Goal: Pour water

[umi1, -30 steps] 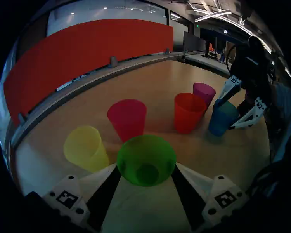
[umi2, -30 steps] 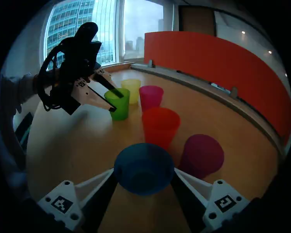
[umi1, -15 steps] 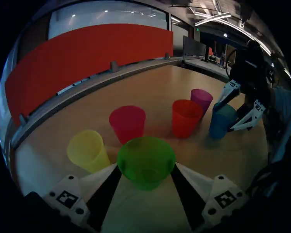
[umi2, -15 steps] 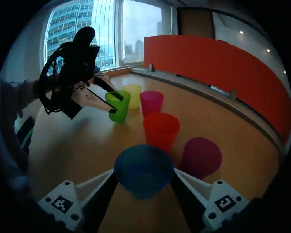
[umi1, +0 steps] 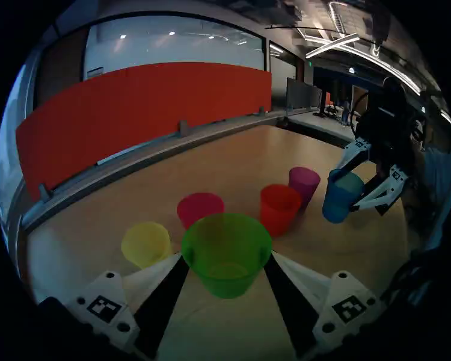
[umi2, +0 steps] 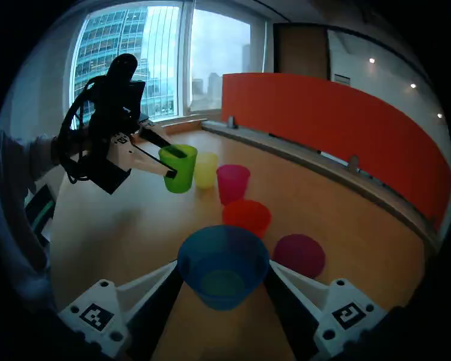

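Observation:
My left gripper (umi1: 227, 265) is shut on a green cup (umi1: 227, 253) and holds it upright above the wooden table (umi1: 249, 150). The right gripper view has that green cup (umi2: 178, 168) at the upper left, in the far gripper (umi2: 165, 162). My right gripper (umi2: 223, 274) is shut on a blue cup (umi2: 223, 265), also lifted clear of the table. The left gripper view shows the blue cup (umi1: 342, 195) at the right, in the other gripper (umi1: 361, 189). A little liquid seems to lie in the bottom of each held cup.
On the table between the two grippers stand a yellow cup (umi1: 146, 243), a pink cup (umi1: 199, 208), an orange-red cup (umi1: 279, 208) and a purple cup (umi1: 303, 184). A red partition (umi1: 141, 108) runs along the table's far edge. A sleeve (umi2: 27, 159) shows at the left.
Both grippers have risen with their cups, lifting the green and the blue cup off the table. The standing cups now look lower and smaller.

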{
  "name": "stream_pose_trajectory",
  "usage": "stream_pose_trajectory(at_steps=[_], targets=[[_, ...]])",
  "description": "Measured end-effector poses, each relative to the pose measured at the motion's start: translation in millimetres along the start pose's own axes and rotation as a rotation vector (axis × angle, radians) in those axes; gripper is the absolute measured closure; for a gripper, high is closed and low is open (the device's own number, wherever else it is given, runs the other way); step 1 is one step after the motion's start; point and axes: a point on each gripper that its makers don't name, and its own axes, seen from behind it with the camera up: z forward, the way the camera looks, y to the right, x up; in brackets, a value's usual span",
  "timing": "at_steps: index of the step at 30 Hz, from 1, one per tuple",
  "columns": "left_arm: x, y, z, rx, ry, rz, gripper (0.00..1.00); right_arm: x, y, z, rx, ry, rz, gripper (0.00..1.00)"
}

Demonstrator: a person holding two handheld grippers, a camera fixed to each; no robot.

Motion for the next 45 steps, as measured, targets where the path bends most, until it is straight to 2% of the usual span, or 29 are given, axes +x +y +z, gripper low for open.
stream_pose_trajectory(at_steps=[12, 18, 24, 36, 45], targets=[[20, 7.8, -25.3, 0.013, 0.082, -0.014, 0.15, 19, -3, -12.4, -0.009, 0.052, -0.014, 0.1], [34, 13.6, -39.0, 0.011, 0.139, -0.029, 0.15, 33, -6, -19.8, -0.011, 0.097, -0.017, 0.1], [47, 18.3, -55.5, 0.024, 0.205, -0.022, 0.15, 52, -11, -27.0, -0.009, 0.152, -0.021, 0.1], [70, 42.2, -88.0, 0.041, 0.32, -0.006, 0.15, 93, -15, -39.2, -0.006, 0.261, -0.035, 0.1], [78, 59.0, -101.7, 0.045, 0.368, 0.001, 0.15, 118, -18, -45.8, 0.017, 0.322, -0.049, 0.1]])
